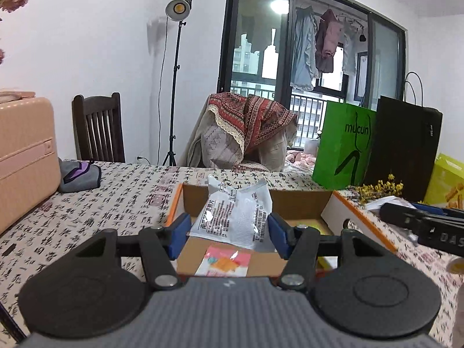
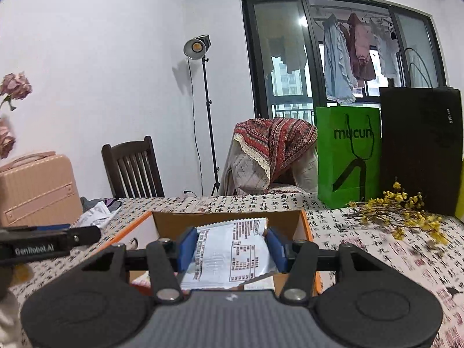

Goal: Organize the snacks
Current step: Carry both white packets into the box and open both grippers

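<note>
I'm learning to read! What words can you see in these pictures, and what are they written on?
"mucun": on the green paper bag.
"GenRobot.AI": on the side of the left gripper, seen from the right wrist camera.
"DAS": cut off at the picture's edge, on the right gripper.
Snack packets: printed text too small to read.
Black bag: small label, too blurred.
Tablecloth: brush characters, too blurred.

Table (image 2: 362, 249), calligraphy-print cloth: open cardboard box (image 2: 307, 226), green bag (image 2: 348, 156), black bag (image 2: 420, 150), yellow flowers (image 2: 406, 217).
</note>
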Demonstrator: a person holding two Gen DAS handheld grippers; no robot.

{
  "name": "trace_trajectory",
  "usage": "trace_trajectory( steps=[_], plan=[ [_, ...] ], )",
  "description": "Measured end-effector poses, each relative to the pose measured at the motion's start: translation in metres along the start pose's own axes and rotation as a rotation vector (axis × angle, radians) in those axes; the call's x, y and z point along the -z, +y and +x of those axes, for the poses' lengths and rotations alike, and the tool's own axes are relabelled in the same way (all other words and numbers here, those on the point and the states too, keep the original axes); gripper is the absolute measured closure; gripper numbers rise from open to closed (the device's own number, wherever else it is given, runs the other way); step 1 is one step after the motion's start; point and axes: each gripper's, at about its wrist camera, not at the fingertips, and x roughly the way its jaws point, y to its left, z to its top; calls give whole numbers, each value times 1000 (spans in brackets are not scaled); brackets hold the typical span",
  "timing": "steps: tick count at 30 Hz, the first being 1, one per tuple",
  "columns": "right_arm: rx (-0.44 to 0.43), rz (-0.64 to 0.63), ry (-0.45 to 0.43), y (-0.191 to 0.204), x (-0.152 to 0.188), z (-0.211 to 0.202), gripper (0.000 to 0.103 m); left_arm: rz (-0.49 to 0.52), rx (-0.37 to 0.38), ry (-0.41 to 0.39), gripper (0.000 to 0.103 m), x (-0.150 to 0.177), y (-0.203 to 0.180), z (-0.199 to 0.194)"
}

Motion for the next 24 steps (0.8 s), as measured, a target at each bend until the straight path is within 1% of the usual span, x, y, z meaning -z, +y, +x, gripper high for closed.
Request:
trace_trajectory(
  steps=[6,11,15,16,17,18,19,20,21,22,24],
  plan=[
    [26,42,37,-1,-6,44,50,-21,-20,-3,43,-9,-13,35],
    [65,60,78,-10,6,80,50,-22,-50,18,43,-2,-13,62],
    [58,101,104,-22,20,93,50,-37,-57,34,43,8,-6,74],
    [55,108,114,-25,23,96,49,-40,-60,41,41,10,-4,76],
    [51,116,124,-27,25,98,48,-43,-59,47,36,11,-2,78],
    [44,124,129,-29,26,99,48,-48,-57,49,26,12,0,79],
    [32,134,138,-31,27,99,37,-55,-62,48,20,14,2,79],
    [24,146,144,-33,28,99,21,-64,-73,43,11,14,4,79],
    [23,151,141,-34,29,98,15,-73,-80,30,5,15,6,77],
    [25,150,136,-34,30,97,8,-82,-81,18,1,15,8,75],
    [29,144,133,-34,31,96,5,-107,-81,15,0,15,12,72]
  ],
)
